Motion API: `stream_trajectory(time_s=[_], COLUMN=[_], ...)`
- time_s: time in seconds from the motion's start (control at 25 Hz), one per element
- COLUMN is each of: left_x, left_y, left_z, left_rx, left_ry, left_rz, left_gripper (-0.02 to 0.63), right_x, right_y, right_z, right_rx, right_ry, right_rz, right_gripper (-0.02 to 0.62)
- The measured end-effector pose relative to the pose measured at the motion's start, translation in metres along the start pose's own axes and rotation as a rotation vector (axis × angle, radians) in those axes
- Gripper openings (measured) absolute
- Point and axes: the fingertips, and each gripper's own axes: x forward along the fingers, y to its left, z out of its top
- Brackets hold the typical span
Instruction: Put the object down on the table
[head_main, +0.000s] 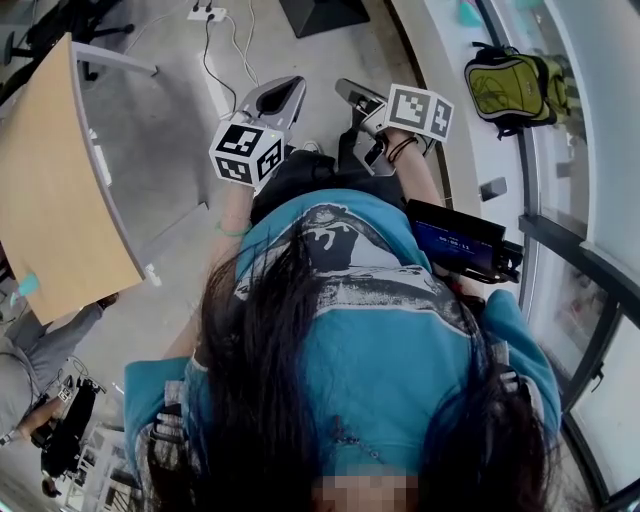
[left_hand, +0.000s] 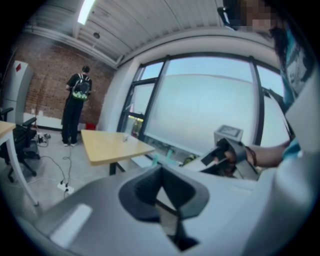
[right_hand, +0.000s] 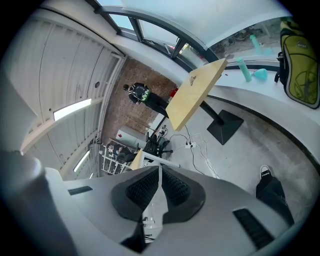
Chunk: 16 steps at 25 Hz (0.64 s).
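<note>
I hold both grippers out in front of me above the floor, with no object in either. In the head view my left gripper (head_main: 289, 90) and right gripper (head_main: 349, 93) sit side by side, each with its marker cube. The left gripper view shows the left gripper (left_hand: 161, 172) with its dark pads meeting and nothing between them. My right gripper (right_hand: 160, 171) is likewise shut and empty. The wooden table (head_main: 50, 190) stands to my left; it also shows as the table (left_hand: 112, 145) ahead and the table (right_hand: 195, 95) tilted in the right gripper view.
A yellow-green backpack (head_main: 510, 88) leans on the white ledge by the window, near a teal bottle (right_hand: 243, 69). A power strip with cables (head_main: 208, 14) lies on the floor. A person (left_hand: 77, 102) stands by the brick wall. A dark device (head_main: 462, 245) hangs at my right side.
</note>
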Motion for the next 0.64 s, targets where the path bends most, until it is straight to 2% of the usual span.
stream_trajectory(time_s=[0.2, 0.64], left_x=[-0.02, -0.02], left_y=[-0.008, -0.014], left_z=[-0.001, -0.01], left_rx=[0.001, -0.018], left_ry=[-0.012, -0.006], left_rz=[-0.009, -0.005], left_gripper=[0.002, 0.002], right_x=[-0.007, -0.012], right_y=[0.011, 0.001], right_z=[-0.015, -0.02], right_rx=[-0.02, -0.001], right_ry=[-0.006, 0.004], right_rz=[-0.006, -0.016], right_gripper=[0.031, 0.031])
